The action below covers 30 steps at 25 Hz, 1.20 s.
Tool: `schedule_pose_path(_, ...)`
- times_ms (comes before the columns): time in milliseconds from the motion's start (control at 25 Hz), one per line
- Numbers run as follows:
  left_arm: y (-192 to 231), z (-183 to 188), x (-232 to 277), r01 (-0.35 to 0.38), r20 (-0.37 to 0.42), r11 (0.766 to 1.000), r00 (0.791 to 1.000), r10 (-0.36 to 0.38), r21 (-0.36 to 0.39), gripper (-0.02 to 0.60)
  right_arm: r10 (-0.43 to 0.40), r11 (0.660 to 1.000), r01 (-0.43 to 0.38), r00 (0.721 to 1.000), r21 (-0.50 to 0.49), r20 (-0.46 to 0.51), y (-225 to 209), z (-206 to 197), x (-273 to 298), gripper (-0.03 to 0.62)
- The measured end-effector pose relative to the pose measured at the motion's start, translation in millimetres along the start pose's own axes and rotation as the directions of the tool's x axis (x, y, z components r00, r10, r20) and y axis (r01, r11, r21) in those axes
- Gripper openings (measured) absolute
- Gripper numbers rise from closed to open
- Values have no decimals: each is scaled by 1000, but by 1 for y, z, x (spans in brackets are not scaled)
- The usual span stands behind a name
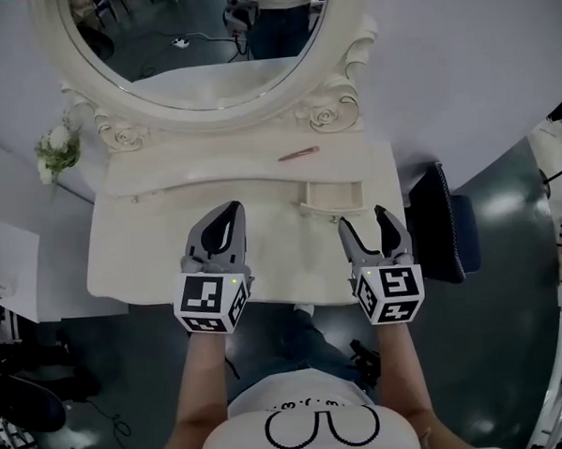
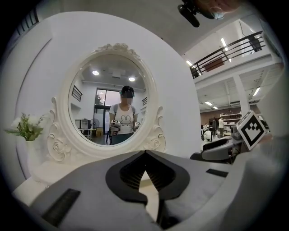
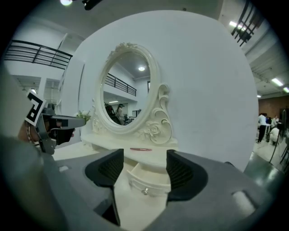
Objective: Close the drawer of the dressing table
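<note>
One drawer (image 1: 331,208), one mirror (image 1: 197,54), one bouquet (image 1: 56,149)

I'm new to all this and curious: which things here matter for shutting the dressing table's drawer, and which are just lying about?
For the job: the open drawer, dressing table, right gripper with jaws apart, facing the drawer.
Just lying about: pink stick on the shelf, flowers, dark seat beside the table.

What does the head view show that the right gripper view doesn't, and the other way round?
Only the head view: the person's forearms and white printed shirt. Only the right gripper view: the small shiny knob on the front of the open cream drawer, and a black balcony railing. Both: the cream dressing table, its oval mirror, that drawer, a slim pink stick and white flowers.
</note>
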State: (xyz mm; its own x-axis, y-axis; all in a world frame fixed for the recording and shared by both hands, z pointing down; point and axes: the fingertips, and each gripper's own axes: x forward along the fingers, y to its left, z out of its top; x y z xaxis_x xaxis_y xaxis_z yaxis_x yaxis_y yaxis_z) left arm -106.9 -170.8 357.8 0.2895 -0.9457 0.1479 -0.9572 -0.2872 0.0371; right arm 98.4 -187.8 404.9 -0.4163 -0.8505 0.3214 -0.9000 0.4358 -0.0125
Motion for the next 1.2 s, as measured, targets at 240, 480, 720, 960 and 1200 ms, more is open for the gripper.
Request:
schedule_pose_path(240, 10, -22, 37, 22, -64, 1000, 998, -22, -9, -3, -4, 999, 8, 996, 35, -89, -12, -25, 42, 291)
schedule_pose_path(480, 21, -38, 52, 32, -107, 999, 994, -35, -26, -3, 2, 998, 10, 983, 63, -183, -7, -59, 62, 288)
schedule_pose_path(720, 26, -60, 64, 89, -155, 995, 983, -95, -48, -3, -30, 991, 63, 963, 116, -267, 0, -92, 66, 281)
schedule_pose_path(960, 19, -76, 76, 176, -188, 983, 965, -184, -55, -3, -75, 976, 138, 938, 168, -338, 0, -123, 76, 256)
schedule_pose_path(1200, 19, -92, 82, 215, -212, 974, 951, -224, -68, -3, -78, 965, 169, 917, 203, -392, -1, -148, 90, 133)
